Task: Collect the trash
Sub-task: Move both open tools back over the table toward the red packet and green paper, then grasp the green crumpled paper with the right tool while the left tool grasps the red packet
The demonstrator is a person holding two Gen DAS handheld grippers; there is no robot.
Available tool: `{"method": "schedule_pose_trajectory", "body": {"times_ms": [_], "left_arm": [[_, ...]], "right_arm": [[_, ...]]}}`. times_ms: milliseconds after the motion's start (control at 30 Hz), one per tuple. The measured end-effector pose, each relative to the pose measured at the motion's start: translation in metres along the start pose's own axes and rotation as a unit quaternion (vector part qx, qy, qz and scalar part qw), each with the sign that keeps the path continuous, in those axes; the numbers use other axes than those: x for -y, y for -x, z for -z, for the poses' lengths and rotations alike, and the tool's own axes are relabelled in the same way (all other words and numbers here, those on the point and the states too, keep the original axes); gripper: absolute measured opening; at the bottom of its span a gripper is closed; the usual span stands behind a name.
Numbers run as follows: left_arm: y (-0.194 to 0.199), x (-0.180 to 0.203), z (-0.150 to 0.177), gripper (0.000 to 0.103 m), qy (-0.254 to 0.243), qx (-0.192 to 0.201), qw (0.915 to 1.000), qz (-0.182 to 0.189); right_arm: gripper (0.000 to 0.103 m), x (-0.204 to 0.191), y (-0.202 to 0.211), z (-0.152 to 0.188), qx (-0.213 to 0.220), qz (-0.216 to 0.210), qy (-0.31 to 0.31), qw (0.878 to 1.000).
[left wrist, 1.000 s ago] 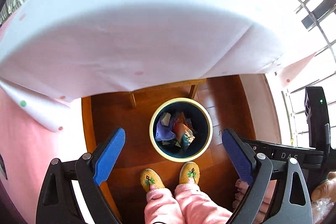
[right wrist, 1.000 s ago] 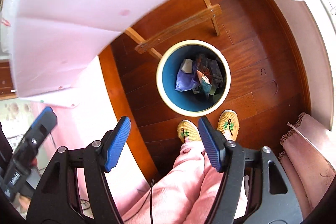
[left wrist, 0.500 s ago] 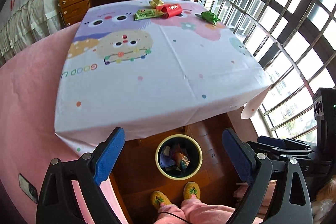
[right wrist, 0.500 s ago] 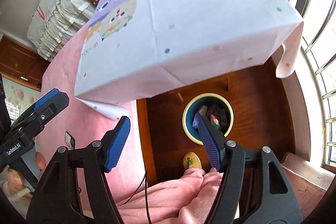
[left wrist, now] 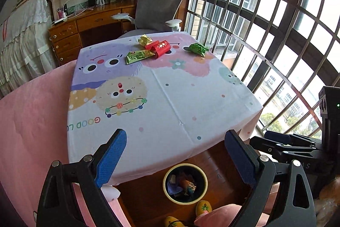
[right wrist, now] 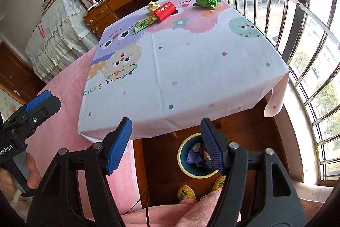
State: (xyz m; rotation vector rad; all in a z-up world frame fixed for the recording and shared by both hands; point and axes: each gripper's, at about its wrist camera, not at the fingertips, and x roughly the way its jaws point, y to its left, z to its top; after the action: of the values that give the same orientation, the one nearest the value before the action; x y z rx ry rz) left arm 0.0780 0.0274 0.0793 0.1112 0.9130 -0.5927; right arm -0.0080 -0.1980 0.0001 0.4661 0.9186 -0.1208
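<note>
- Your left hand-held gripper [left wrist: 176, 157] is spread wide with nothing between its blue pads; its black frame runs off the bottom edge of the left wrist view.
- Your right hand-held gripper [right wrist: 166, 145] is also open and empty. Its right finger [right wrist: 211, 147] stands in front of the bin, so part of the contents is covered from that side.
- Below you, your pink trouser legs [right wrist: 191, 212] and yellow slippers [left wrist: 203, 207] are cut off by the frame; only the toes show.
- The bin [left wrist: 185, 183] stands on the wooden floor just in front of the slippers, near the edge of the bench. It holds crumpled scraps, purple and orange among them, but what each piece is cannot be made out.
- The bench [left wrist: 170, 103] is draped in a cartoon-printed cloth that hides its legs almost wholly; the near half of its top is bare cloth.
- The trash lies at the far end: a green wrapper [left wrist: 139, 55], its lettering too small to read, touching a red sleeve [left wrist: 160, 48], with a yellow crumpled wrapper [left wrist: 145, 39] just behind that.
- A green crumpled ball [left wrist: 198, 48] sits apart, nearer the window side.
- Beyond the bench, a grey office chair [left wrist: 159, 7] is partly hidden by the bench's far edge.
</note>
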Motion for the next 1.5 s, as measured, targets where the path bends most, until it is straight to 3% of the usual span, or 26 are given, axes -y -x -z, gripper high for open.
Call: {"method": "schedule_pose_trajectory", "body": {"times_ms": [267,467,633,867,1100,1233,1500], "left_arm": [[-0.032,0.012,-0.048,0.095,-0.038,0.016,0.9991,-0.008],[-0.086,0.017,-0.112,0.095,-0.051,0.019,0.9981,-0.028],[-0.165,0.022,-0.183,0.095,-0.035,0.001,0.9979,-0.054],[-0.317,0.021,-0.283,0.095,-0.009,-0.075,0.9942,-0.076],[-0.444,0.011,-0.349,0.094,-0.043,-0.130,0.9855,-0.100],[-0.494,-0.001,-0.365,0.094,-0.057,-0.151,0.9805,-0.112],[-0.569,-0.032,-0.376,0.094,-0.058,-0.203,0.9703,-0.118]], "right_arm": [[0.064,0.023,-0.015,-0.044,0.018,0.020,0.019,0.999],[0.065,0.057,-0.060,-0.111,0.015,0.013,0.038,0.999],[0.065,0.086,-0.112,-0.192,-0.002,0.005,0.080,0.997],[0.066,0.130,-0.190,-0.310,-0.026,-0.007,0.115,0.993],[0.070,0.153,-0.284,-0.399,-0.034,0.010,0.182,0.983],[0.070,0.153,-0.331,-0.421,-0.045,0.020,0.215,0.975],[0.070,0.134,-0.388,-0.424,-0.066,0.018,0.268,0.961]]}}
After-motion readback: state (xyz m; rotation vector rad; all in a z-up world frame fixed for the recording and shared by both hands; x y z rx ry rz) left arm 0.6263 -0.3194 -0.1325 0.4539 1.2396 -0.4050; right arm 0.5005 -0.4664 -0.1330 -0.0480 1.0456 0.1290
